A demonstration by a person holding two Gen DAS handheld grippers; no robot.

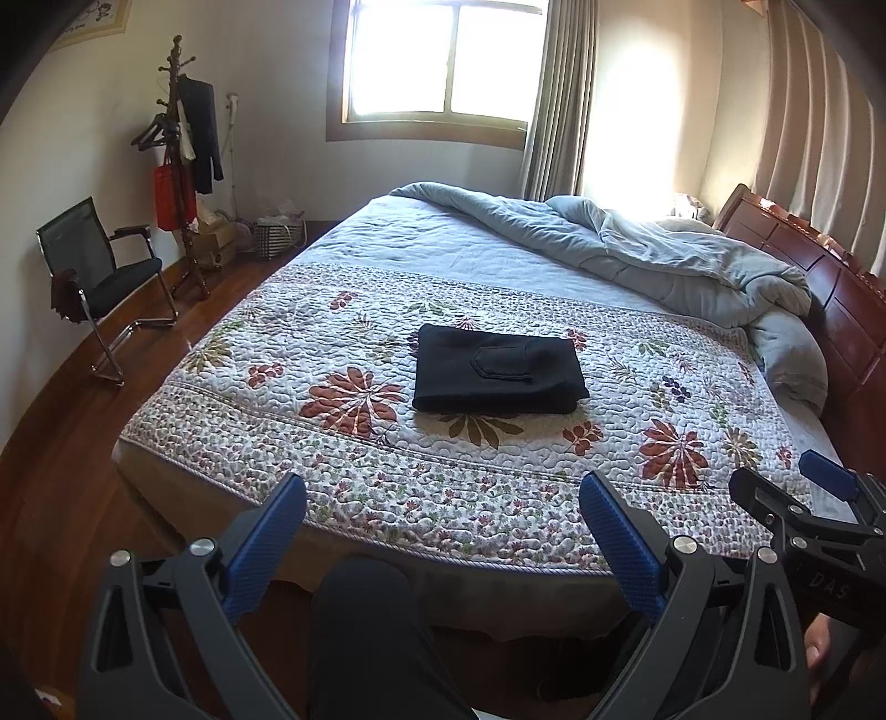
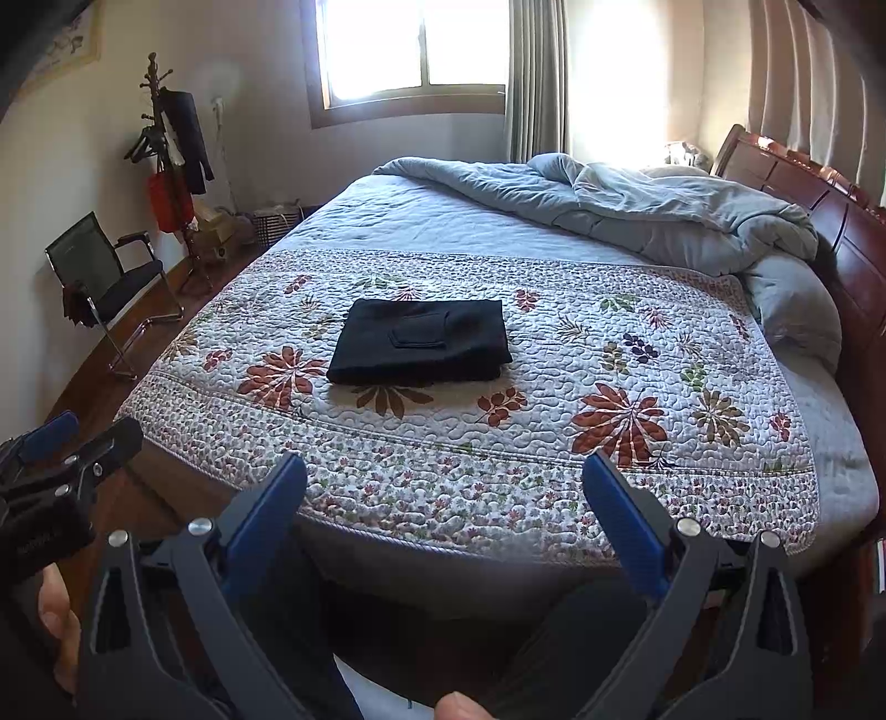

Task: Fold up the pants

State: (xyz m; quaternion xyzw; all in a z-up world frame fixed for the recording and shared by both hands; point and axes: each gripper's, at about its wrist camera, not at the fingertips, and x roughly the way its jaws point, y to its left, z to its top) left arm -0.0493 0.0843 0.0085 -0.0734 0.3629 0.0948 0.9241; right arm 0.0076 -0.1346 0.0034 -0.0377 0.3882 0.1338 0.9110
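1. The black pants lie folded into a compact rectangle near the middle of the bed, on the flowered quilt, a pocket flap showing on top. The edges look squared, so I'd judge the folding done or close to it.
2. The left hand-held gripper is held back over the near edge of the bed, its blue pads spread wide with nothing between them. It is well apart from the pants, likely drawn clear so the bundle sits undisturbed.
3. The right hand-held gripper is likewise spread open and empty, level with its partner and just beside it. Each shows at the edge of the other's view.
4. The grey duvet is heaped toward the headboard, which probably leaves the flat quilted part free as a working surface.
5. Writing: the right gripper's body, seen from the left wrist view, carries pale letters that seem to read "DAS". The lettering on the left gripper's body is too blurred to read. A framed picture on the wall is too small to make out.
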